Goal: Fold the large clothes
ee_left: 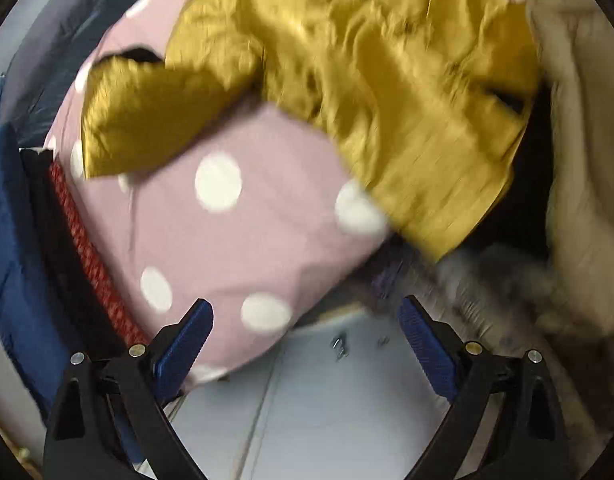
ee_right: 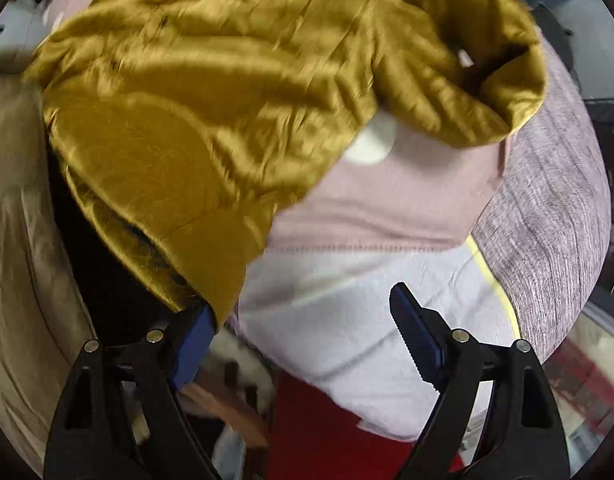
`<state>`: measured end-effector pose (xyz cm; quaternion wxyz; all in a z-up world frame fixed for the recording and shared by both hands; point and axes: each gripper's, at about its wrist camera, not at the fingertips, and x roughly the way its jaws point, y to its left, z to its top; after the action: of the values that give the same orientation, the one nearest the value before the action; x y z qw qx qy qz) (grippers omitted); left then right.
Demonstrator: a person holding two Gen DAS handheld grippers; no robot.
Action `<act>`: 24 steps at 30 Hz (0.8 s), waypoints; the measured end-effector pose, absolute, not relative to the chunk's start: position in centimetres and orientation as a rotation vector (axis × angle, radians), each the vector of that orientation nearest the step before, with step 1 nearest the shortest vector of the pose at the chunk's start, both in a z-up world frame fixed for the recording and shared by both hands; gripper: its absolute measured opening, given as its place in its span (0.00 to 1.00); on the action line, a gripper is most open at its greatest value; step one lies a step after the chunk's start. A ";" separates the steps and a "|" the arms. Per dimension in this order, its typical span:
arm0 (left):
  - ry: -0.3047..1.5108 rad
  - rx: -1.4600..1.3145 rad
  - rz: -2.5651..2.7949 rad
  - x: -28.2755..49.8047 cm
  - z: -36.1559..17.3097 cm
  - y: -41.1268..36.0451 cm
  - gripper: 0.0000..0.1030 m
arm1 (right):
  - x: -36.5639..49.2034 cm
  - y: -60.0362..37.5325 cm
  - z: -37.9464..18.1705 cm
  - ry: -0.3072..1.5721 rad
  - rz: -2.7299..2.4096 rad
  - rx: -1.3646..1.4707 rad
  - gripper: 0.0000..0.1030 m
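Left wrist view, left edge: a blue padded garment (ee_left: pixel 7 216) lies beside a black-and-red textile strip (ee_left: pixel 87 256). To the right of these lies a pink cover with white dots (ee_left: pixel 235 232), over a pale surface (ee_left: pixel 327 400) that shows at the near side.

The left gripper (ee_left: pixel 303 324) points steeply down. Its jaws stand wide apart and nothing is between the blue pads (ee_left: pixel 183 344).

The mustard-yellow quilted jacket (ee_left: pixel 387 92) lies crumpled on the far and right part of the pink cover. One sleeve (ee_left: pixel 147 124) extends to the left. To the right of the jacket lies a beige fabric (ee_left: pixel 587 160); the view is blurred there.

Right wrist view: the same jacket (ee_right: pixel 195 112) fills the far left and centre, and its hem (ee_right: pixel 211 264) reaches down to the left pad (ee_right: pixel 193 344); whether it touches the pad cannot be told. The right gripper (ee_right: pixel 303 316) is also spread wide and clamps nothing. Under it lies a pale lilac fabric (ee_right: pixel 367 320), with a grey knitted textile (ee_right: pixel 547 208) at the right edge and a red item (ee_right: pixel 319 440) at the near side.
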<state>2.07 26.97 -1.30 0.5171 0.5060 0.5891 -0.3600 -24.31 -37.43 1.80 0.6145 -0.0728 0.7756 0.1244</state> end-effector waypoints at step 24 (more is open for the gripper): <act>1.406 0.603 -0.694 26.8 -13.6 -4.3 0.94 | -0.2 -48.7 -9.4 1.628 -0.049 0.541 0.83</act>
<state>26.83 -4.34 -13.63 0.6675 0.2673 0.6232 -0.3076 -0.18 -48.75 -9.43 0.6540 0.2385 0.7176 -0.0216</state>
